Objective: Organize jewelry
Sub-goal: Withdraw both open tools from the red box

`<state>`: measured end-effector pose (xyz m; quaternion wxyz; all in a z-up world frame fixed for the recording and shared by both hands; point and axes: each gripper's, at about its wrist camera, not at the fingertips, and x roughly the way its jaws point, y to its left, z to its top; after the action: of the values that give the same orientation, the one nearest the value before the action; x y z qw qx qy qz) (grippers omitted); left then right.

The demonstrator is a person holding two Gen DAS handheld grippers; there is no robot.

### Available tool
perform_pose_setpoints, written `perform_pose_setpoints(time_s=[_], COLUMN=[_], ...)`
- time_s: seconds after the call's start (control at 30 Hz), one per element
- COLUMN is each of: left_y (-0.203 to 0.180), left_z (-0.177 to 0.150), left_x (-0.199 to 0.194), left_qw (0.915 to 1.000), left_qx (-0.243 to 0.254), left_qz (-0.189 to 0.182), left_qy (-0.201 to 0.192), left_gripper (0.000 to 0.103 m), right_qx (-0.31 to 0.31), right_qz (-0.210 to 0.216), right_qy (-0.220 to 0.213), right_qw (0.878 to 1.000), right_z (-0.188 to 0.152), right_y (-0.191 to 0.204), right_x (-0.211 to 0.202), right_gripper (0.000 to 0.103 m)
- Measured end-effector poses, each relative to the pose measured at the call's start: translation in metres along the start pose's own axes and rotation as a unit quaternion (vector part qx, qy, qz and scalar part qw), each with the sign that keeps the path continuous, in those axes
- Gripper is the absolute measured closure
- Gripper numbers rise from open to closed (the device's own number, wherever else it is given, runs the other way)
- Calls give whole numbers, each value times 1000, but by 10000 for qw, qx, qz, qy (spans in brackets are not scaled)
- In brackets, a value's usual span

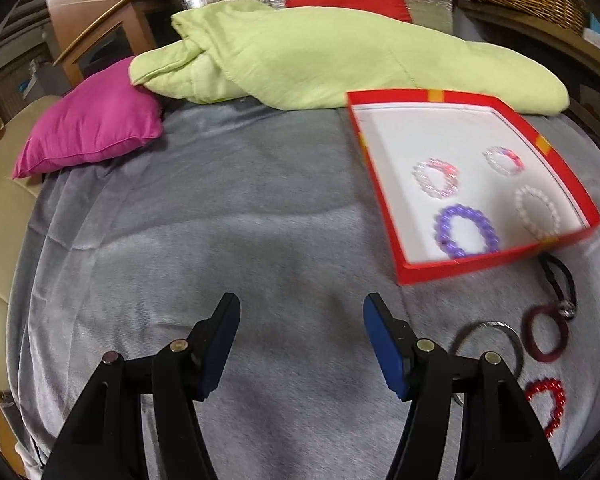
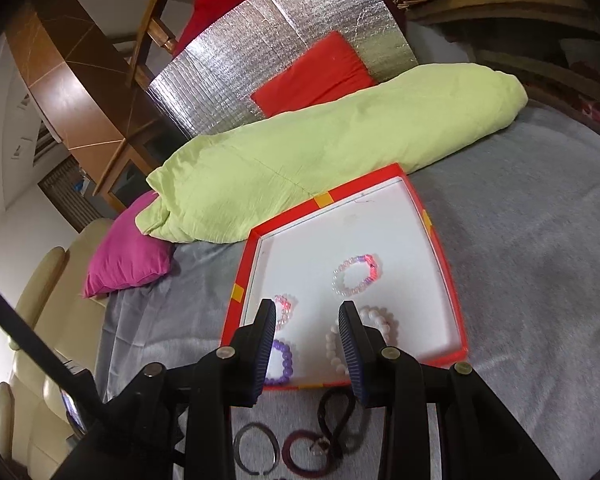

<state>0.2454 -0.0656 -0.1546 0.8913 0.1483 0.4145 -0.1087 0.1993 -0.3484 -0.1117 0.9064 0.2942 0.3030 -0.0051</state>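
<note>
Four bracelets are lying in the box (image 2: pixel 446 272); both grippers, left (image 1: pixel 300 344) and right (image 2: pixel 306 344), are being held with jaws apart, empty. Next, probably, a ring (image 2: pixel 300 454) just before the box is being targeted.

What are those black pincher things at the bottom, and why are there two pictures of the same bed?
Each is a hand-held claw a person squeezes, with a camera looking along its fingers. One picture is from the left claw, the other from the right claw. Both stand open and hold nothing. On the grey blanket sits a red box with four bead bracelets, one of them purple. In front of the box wait a silver bangle, a dark red ring, a black cord and a red bead bracelet.
</note>
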Motion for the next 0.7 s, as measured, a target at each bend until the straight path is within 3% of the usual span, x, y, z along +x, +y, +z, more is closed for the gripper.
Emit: perform_pose_setpoints(time_s=[0.4, 0.7], left_y=[-9, -9], left_z=[-15, -20], left_x=[-7, -7], left_qw=[9991, 9982], left_qx=[-24, -55], left_qz=[-372, -534], left_qy=[180, 278], left_gripper=[38, 38], right_qx=[231, 491], right_qz=[-136, -99], right_qy=[620, 1289], right_qw=[9977, 9904], right_z=[-35, -48], right_y=[-17, -26], right_x=[-19, 9], right_gripper=[67, 67])
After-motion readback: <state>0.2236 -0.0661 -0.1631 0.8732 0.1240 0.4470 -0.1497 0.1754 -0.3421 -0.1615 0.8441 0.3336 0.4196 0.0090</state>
